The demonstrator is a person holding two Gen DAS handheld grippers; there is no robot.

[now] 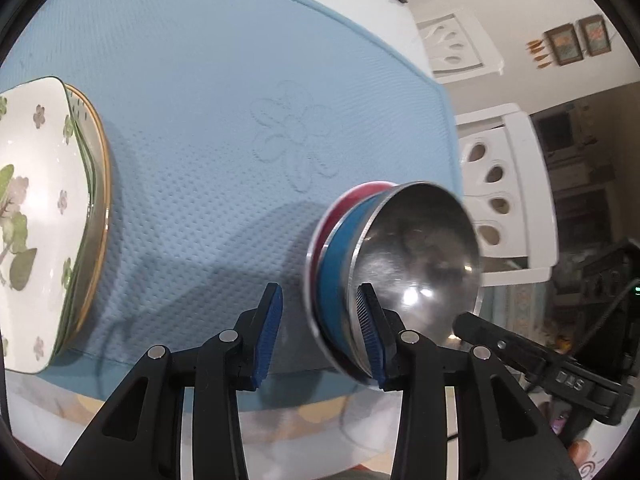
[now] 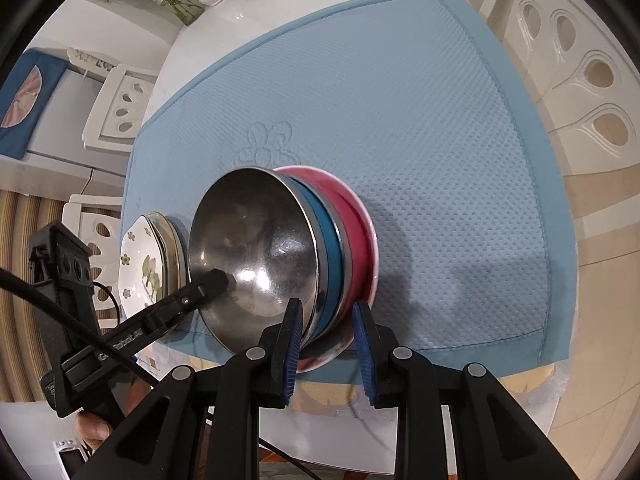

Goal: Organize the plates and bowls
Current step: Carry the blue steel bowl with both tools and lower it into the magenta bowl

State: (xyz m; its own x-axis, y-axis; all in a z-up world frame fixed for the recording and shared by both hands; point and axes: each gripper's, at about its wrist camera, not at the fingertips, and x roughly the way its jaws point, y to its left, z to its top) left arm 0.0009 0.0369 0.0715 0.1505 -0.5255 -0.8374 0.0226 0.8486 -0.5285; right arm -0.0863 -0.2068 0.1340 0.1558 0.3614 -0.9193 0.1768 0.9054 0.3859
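Left claw (image 1: 320, 336) open, one pad inside steel bowl (image 1: 420, 256), other outside nested stack's rims. Right claw (image 2: 328, 344) open (rims between pads, touching unclear). Blue bowl (image 2: 330, 264) and red bowl (image 2: 358, 236) nest beneath, on blue mat (image 2: 420, 120). Floral plate (image 1: 36, 220) stacked well apart on worktop (image 2: 224, 32).

Shiny steel bowl (image 2: 256, 256), glossy ceramic plate (image 1: 36, 216), dimpled matt blue mat (image 1: 208, 128)
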